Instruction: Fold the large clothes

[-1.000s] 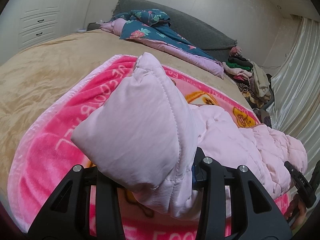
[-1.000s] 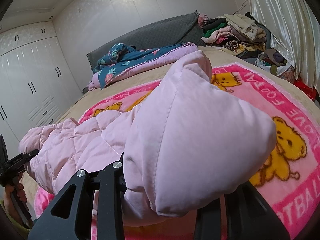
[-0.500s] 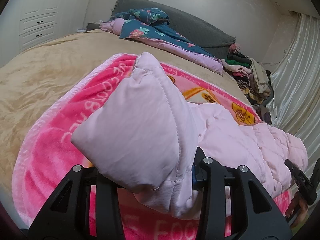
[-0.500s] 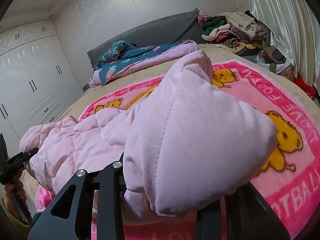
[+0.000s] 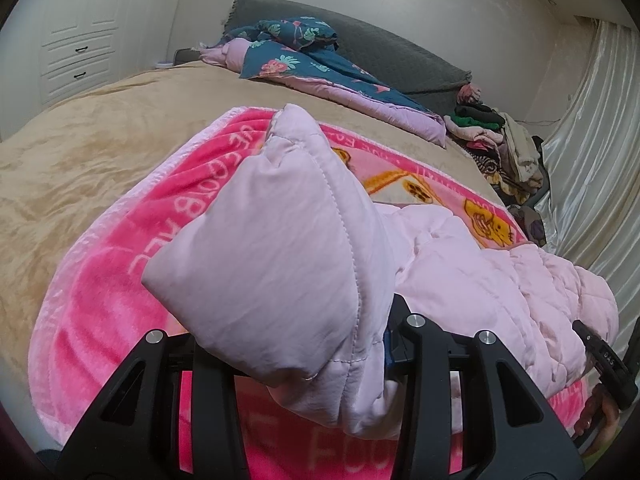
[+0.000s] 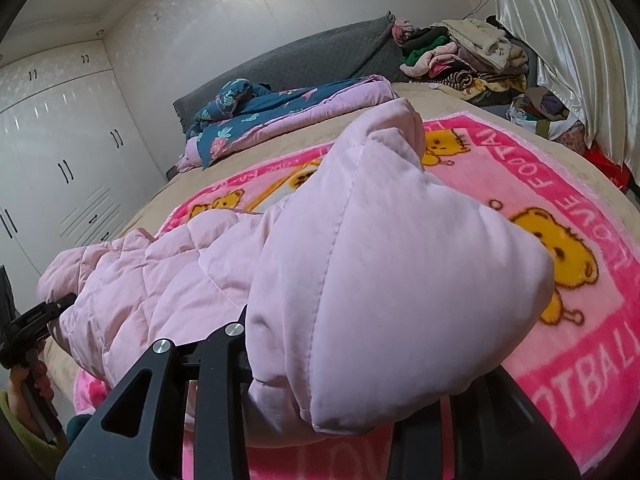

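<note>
**Pink Quilted Jacket Held Up at Both Ends Over a Teddy-Bear Blanket**

Above the bed, a pale pink quilted puffer jacket (image 5: pixel 280 248) is lifted at two corners, its padded body sagging between them down onto the blanket. The left gripper (image 5: pixel 308 356) pinches one bulging stitched corner, the fabric wedged between its black fingers (image 5: pixel 420 364) and spilling over them. The right gripper (image 6: pixel 320 372) clamps the other corner likewise; its left finger (image 6: pixel 220 364) shows, while the right one is mostly hidden under the puffed cloth. Each camera catches the opposite tool at the jacket's far end: the left wrist view shows a black handle with small white characters too tiny to read, and the right wrist view shows a hand (image 6: pixel 28 392) gripping the other handle.

Beneath the jacket lies a bright pink fleece blanket with yellow teddy bears (image 6: pixel 560 264). White lettering runs along its border; "LOVE FOOTBALL" can be made out in part. The blanket covers a tan plush bedspread (image 5: pixel 100 152). Farther back rest a teal floral quilt with lilac lining (image 5: pixel 320 64) and a grey padded headboard (image 6: pixel 320 56). A heap of mixed clothes (image 6: pixel 460 56) sits beside cream satin curtains (image 6: pixel 560 40), and white wardrobe doors (image 6: pixel 60 160) line the opposite wall.
</note>
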The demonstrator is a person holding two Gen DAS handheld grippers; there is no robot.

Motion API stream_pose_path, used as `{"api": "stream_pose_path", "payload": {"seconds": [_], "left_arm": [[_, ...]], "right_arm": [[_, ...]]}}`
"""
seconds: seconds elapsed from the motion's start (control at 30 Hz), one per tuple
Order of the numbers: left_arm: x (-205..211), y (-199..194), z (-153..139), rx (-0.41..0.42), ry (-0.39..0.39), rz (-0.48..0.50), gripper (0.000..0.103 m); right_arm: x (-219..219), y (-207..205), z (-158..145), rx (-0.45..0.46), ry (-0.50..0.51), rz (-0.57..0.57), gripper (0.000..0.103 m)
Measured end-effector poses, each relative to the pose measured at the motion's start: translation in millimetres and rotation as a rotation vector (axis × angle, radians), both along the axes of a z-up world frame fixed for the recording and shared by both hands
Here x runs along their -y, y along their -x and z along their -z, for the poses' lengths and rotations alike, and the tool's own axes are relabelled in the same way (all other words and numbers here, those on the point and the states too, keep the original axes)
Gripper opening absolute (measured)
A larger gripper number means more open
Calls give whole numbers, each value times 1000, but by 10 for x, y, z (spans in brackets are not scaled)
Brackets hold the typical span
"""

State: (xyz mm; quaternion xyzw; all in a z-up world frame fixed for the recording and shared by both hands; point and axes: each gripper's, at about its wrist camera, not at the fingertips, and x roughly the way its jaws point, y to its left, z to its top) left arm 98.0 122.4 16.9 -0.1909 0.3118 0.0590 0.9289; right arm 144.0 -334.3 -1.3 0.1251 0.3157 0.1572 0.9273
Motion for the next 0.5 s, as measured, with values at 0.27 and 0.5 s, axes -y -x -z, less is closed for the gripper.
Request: {"api": "stream_pose_path", "payload": {"seconds": [0.27, 0.5], "left_arm": [[27, 91, 56, -14, -22, 2, 33], [53, 150, 109, -33, -27, 0, 33]], "right_arm": [[59, 62, 85, -18, -10, 4, 32], [80, 126, 127, -27, -16, 5, 32]]}}
